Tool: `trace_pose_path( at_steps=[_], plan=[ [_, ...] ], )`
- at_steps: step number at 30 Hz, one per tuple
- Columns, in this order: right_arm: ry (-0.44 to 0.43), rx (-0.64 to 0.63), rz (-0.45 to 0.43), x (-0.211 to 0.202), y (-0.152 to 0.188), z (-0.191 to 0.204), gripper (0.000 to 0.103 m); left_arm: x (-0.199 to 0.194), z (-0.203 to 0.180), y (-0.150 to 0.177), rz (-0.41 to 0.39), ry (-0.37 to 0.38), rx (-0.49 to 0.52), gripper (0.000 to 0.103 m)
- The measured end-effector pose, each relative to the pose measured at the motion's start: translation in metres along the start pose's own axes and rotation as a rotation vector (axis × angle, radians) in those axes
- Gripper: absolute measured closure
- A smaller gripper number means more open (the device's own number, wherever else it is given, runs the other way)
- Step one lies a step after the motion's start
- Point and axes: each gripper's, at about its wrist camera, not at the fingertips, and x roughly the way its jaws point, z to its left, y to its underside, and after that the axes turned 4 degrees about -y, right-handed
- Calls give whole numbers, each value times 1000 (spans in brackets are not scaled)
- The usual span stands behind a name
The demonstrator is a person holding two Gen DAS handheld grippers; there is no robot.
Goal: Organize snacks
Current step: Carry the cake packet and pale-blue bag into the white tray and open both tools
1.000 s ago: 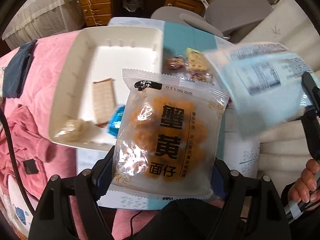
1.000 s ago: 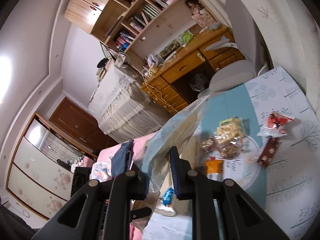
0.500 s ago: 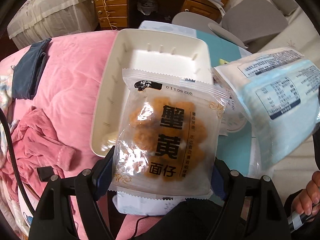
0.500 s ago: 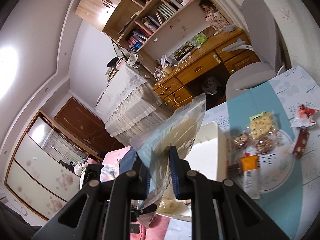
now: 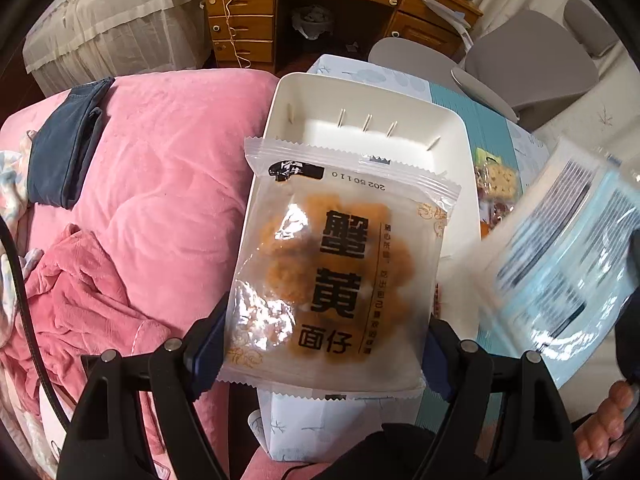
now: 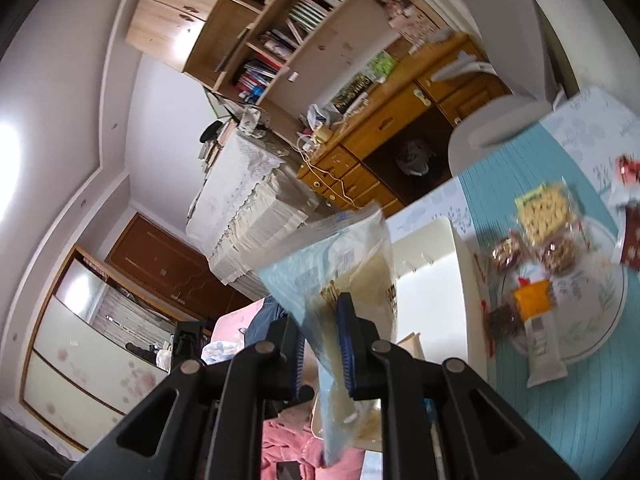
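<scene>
Left tongs (image 5: 324, 344) gripping orange snack packet (image 5: 340, 276), right tongs (image 6: 324, 344) pinching blue packet (image 6: 340, 264); both now arriving over the white bin (image 5: 360, 120), nearing drop-off.

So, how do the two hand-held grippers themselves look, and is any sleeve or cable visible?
The left gripper and the right gripper are built alike: matte black angular arms with round silver screw heads, and dark blue ribbed pads on the fingers. A thin black cable runs along the left edge of the left wrist view. No sleeve shows clearly.
</scene>
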Motion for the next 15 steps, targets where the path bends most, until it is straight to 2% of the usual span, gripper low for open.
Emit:
trace_pose_path(
  at_steps=[4, 6, 7, 9, 11, 15],
  plan=[
    [29, 16, 39, 8, 6, -4, 87, 3, -1, -5, -15, 10, -5, 22],
    [25, 22, 58, 12, 7, -6, 84, 2, -2, -5, -32, 11, -8, 19],
    [34, 25, 72, 14, 7, -7, 81, 0, -4, -5, -44, 13, -7, 19],
    [39, 32, 94, 17, 8, -9, 65, -3, -8, -4, -59, 9, 1, 18],
    [11, 36, 91, 14, 8, -11, 64, -3, -13, -2, -66, -7, 11, 18],
    [15, 9, 91, 9, 4, -12, 58, -4, -20, 5, -71, 1, -1, 18]
  ],
)
